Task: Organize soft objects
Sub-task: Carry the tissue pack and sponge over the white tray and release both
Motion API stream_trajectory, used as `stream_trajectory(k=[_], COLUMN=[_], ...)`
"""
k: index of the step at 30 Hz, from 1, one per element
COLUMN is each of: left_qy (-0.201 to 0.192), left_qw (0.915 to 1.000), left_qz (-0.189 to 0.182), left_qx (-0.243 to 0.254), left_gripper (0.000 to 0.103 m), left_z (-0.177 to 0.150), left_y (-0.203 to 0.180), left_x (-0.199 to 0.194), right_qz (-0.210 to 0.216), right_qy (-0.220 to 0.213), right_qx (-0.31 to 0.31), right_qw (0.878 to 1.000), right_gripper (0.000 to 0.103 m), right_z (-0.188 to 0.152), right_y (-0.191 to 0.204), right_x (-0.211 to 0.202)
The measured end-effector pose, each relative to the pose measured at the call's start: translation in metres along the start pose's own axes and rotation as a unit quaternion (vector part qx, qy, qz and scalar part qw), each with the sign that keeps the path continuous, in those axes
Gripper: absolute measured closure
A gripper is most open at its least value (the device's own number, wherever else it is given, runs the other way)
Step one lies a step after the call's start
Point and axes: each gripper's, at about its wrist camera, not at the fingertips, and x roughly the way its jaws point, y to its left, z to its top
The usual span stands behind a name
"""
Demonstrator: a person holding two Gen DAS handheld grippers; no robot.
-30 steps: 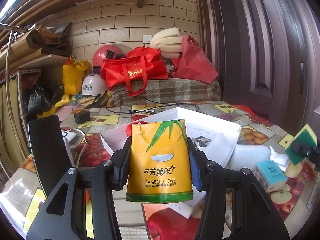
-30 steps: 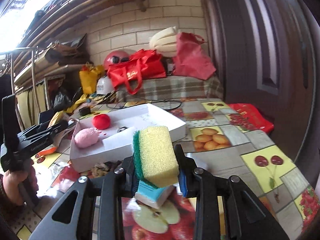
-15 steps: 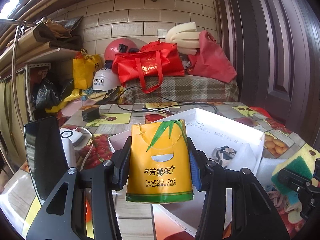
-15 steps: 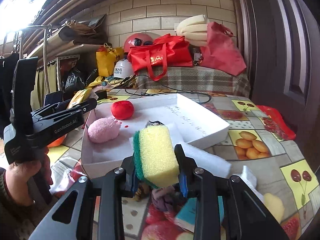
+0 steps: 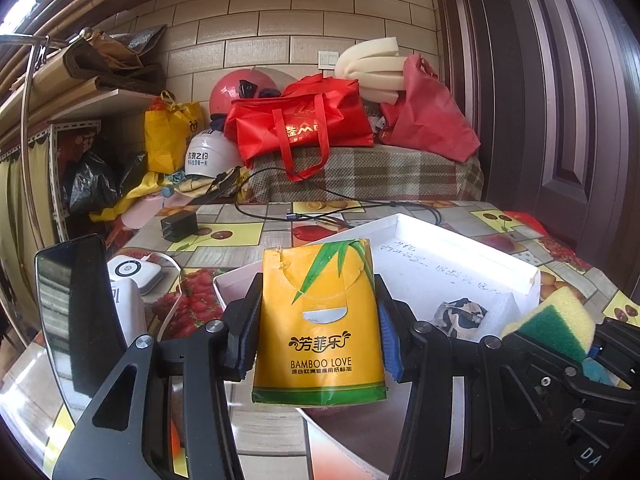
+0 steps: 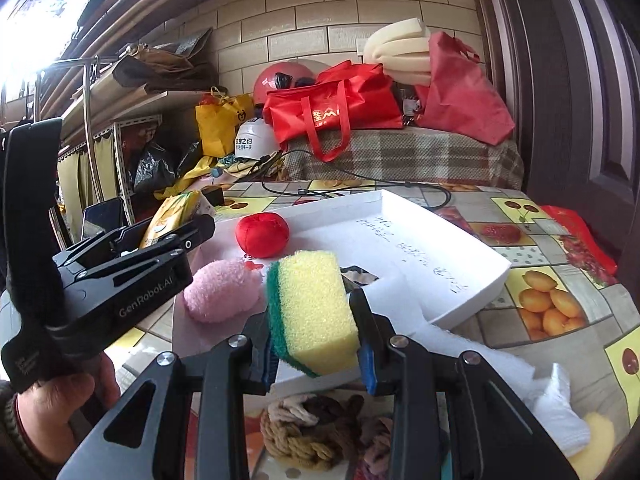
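Left wrist view: yellow tissue pack (image 5: 320, 324) clamped upright between left gripper (image 5: 318, 334) pads, held above near edge of white tray (image 5: 460, 256). Right wrist view: yellow-green sponge (image 6: 312, 312) pinched in right gripper (image 6: 316, 340), hovering over tray's near side. Inside tray (image 6: 440, 248): red plush ball (image 6: 262, 234), pink fluffy ball (image 6: 222, 290), small patterned cloth (image 5: 460, 314). Braided rope bundle (image 6: 304, 432) on fruit-print tablecloth (image 6: 552, 264) below right gripper. Red bag (image 5: 300, 120) and helmets on bench behind.

The yellow tissue pack (image 5: 320, 324) reads "BAMBOO LOVE" under Chinese characters. "GenRobot.AI" is printed on the left tongs (image 6: 176, 240). The white box (image 6: 420, 256) floor carries handwriting too faint to read.
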Motion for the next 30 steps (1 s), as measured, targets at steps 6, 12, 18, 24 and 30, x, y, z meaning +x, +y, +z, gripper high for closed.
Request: stream_trajectory(k=[6,12,18,24,30], left_qy=[0.025,0.052,0.053,0.082,0.056], left_qw=[0.9996,0.9983,0.9983,0.9961,0.9970], left_qz=[0.000,0.002,0.018,0.033,0.046], left_qx=[-0.010,-0.026,-0.019,0.004,-0.027], left_gripper=[0.054,0.054,0.054,0.054,0.015], left_z=[0.005,0.008,0.011,0.011,0.011], left_y=[0.003,0.009,0.007,0.000,0.012], left_x=[0.018,0.037,0.050,0.066,0.056], right_qz=[0.005,0.000,-0.060,-0.071,-0.084], right_qy=[0.019,0.062,0.052,0.044,0.028], right_qx=[-0.005,0.023,0.060,0.050,0.046], right_qw=[1.000,0.998,0.995,0.995,0.995], right_gripper=[0.070,0.071,0.071,0.070,0.018], right_z=[0.007,0.014,0.024,0.026,0.028], right_y=[0.009,0.001,-0.023,-0.021,-0.020], right_x=[0.021,0.051,0.068,0.067,0.063])
